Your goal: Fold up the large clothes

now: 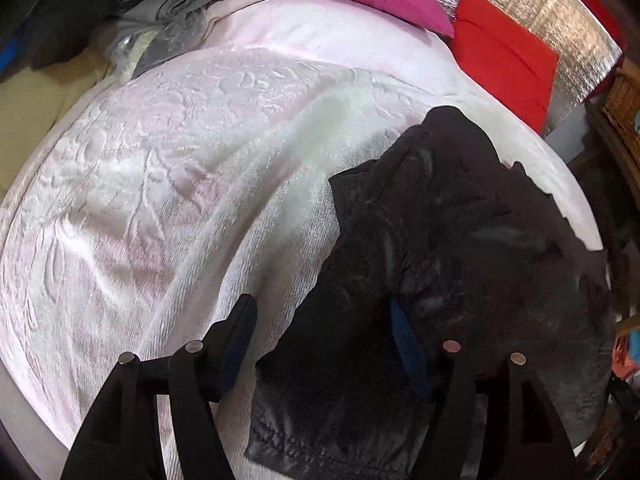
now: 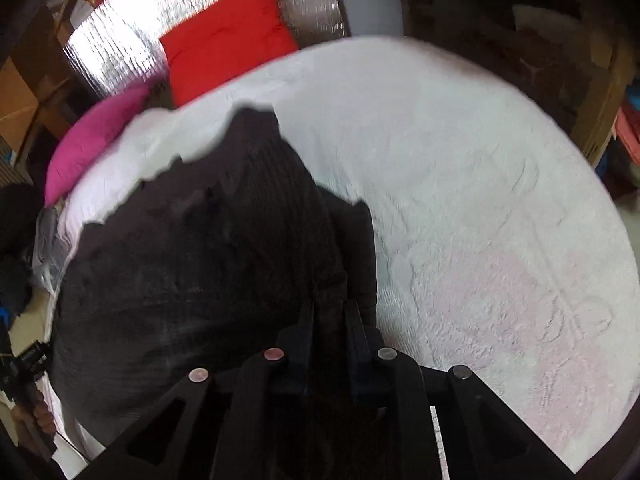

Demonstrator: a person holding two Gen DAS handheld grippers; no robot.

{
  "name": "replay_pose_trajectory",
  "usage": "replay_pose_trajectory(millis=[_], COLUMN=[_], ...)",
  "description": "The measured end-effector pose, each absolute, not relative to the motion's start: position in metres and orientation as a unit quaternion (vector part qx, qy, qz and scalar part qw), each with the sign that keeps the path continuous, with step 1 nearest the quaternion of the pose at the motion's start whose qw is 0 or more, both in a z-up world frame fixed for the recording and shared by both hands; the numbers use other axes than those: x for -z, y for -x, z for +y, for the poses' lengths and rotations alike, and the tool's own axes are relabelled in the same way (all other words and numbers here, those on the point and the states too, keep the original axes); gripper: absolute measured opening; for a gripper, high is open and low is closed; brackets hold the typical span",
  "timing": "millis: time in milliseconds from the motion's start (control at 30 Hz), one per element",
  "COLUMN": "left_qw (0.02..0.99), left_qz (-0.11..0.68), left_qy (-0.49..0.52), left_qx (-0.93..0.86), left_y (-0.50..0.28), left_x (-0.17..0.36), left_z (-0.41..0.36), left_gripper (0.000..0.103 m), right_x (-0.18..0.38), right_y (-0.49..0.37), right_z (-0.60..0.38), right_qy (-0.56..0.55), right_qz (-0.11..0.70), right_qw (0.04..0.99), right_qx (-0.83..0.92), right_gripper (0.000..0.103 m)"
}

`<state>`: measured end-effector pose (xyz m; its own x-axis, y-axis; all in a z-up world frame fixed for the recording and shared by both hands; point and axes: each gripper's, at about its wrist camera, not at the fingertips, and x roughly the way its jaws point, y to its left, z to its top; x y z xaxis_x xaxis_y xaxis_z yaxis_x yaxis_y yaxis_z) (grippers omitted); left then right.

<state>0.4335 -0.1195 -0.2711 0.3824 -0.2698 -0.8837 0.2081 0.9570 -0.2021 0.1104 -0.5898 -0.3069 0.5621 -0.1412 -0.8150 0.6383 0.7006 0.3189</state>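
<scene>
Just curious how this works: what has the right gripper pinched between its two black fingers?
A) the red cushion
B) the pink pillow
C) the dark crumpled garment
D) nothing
C: the right gripper has its jaws shut on a fold of the dark crumpled garment lying on the white embossed bedspread.

We aren't reading any text, labels, brands, nos. or signs anywhere in either wrist view — nothing legible.
</scene>
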Motion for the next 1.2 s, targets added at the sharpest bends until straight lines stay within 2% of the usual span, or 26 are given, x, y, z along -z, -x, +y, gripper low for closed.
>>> replay_pose_trajectory(millis=[67,167,200,233,267,367,567,700,800,933,1067,1200], left_qw=[0.836,0.866,0.873,0.881,0.886,0.898,0.894,0.879,0.849,0.8,0.766,0.778], left_qz=[0.529,0.481,0.468,0.451,0.44,0.412,0.421,0.457,0.49,0.529,0.557,0.552], left_qy=[0.037,0.017,0.015,0.013,0.012,0.004,-0.004,0.053,0.135,0.213,0.206,0.173], left_qx=[0.141,0.133,0.138,0.145,0.149,0.156,0.152,0.129,0.145,0.186,0.245,0.246], left_y=[-0.429,-0.411,-0.404,-0.395,-0.389,-0.367,-0.351,-0.376,-0.4,-0.432,-0.45,-0.461], left_x=[0.264,0.243,0.236,0.228,0.223,0.216,0.223,0.236,0.251,0.271,0.28,0.281], left_z=[-0.115,-0.113,-0.113,-0.114,-0.114,-0.114,-0.106,-0.071,-0.045,-0.036,-0.057,-0.076], left_gripper=[0.069,0.069,0.069,0.069,0.069,0.073,0.074,0.074,0.079,0.08,0.082,0.082], right_x=[0.294,0.28,0.275,0.271,0.266,0.254,0.26,0.276,0.295,0.322,0.343,0.348], right_y=[-0.101,-0.081,-0.073,-0.063,-0.061,-0.042,-0.03,-0.02,-0.024,-0.042,-0.052,-0.055], right_z=[-0.593,-0.592,-0.587,-0.582,-0.576,-0.552,-0.544,-0.572,-0.591,-0.625,-0.643,-0.645], right_qy=[-0.325,-0.35,-0.355,-0.358,-0.36,-0.345,-0.366,-0.446,-0.491,-0.542,-0.57,-0.567], right_qz=[0.376,0.33,0.308,0.291,0.277,0.231,0.242,0.24,0.246,0.278,0.3,0.312], right_qw=[0.837,0.846,0.853,0.859,0.864,0.888,0.873,0.836,0.815,0.781,0.755,0.754], right_qx=[0.231,0.232,0.226,0.221,0.219,0.198,0.212,0.208,0.187,0.139,0.124,0.117], right_gripper=[0.018,0.033,0.057,0.085,0.088,0.088,0.088,0.088,0.088,0.088,0.088,0.088])
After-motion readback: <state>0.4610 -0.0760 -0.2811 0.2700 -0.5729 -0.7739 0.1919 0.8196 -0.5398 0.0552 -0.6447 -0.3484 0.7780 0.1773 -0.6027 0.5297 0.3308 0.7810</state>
